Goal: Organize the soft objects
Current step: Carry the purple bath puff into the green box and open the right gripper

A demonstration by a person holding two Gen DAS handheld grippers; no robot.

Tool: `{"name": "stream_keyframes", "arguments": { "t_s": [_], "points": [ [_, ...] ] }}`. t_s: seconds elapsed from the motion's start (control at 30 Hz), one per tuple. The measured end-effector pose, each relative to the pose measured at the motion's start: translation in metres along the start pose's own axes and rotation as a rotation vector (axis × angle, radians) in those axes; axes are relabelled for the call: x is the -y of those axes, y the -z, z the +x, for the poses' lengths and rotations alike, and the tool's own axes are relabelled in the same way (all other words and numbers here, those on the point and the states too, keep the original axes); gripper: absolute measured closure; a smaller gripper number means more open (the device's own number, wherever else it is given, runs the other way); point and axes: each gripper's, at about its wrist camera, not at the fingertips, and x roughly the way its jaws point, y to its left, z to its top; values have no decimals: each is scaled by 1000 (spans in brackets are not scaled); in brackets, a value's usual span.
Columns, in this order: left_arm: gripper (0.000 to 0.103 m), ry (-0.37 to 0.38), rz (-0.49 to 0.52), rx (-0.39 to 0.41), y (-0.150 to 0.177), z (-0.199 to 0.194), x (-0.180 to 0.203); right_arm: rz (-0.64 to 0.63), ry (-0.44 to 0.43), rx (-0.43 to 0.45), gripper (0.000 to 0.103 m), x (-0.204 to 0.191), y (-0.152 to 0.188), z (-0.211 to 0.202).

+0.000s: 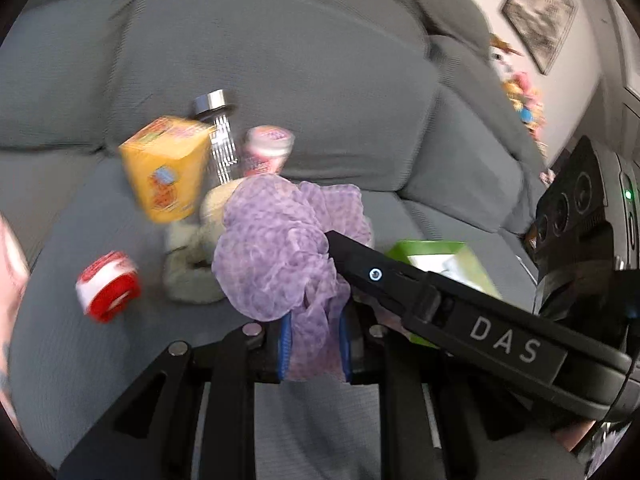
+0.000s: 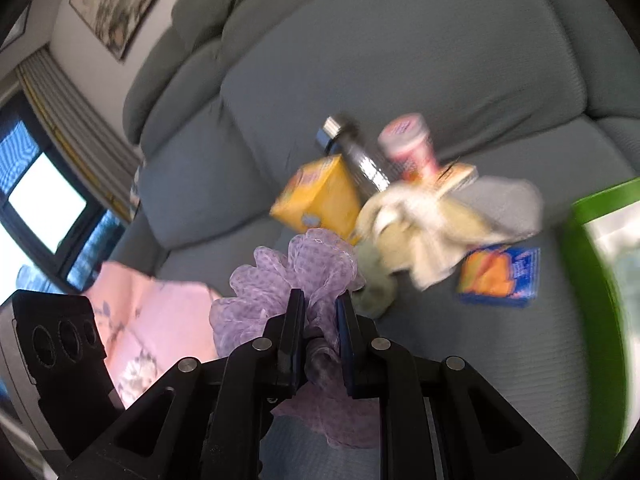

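Purple cloth [image 1: 276, 248] apparently pinched by both grippers.

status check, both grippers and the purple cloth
Left gripper and right gripper both shut on purple cloth. Cloth lifted above sofa. Nothing blocking.

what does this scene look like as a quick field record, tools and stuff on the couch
setting: grey couch
left tool: shut on purple cloth
right tool: shut on the same purple cloth, other end
soft items nearby: cream cloth on the seat; pink fabric at left of right view
hard items: yellow box, metal bottle, pink cup, red-white roll, blue-orange packet
container: green bin on the right
image quality: motion blur, labels unreadable
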Motion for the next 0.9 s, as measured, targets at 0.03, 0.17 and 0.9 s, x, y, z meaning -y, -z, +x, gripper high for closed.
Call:
{"name": "stream_keyframes", "arguments": {
  "t_s": [0.03,0.17,0.9],
  "points": [
    [88,6,18,3,-3,4,7,10,20,31,84,5,-3,-13],
    [87,49,101,14,-8,16,47,64,61,121,84,29,-11,-54],
    [81,284,306,-202,16,110,184,427,353,347,84,172,9,-156]
  ]
}}
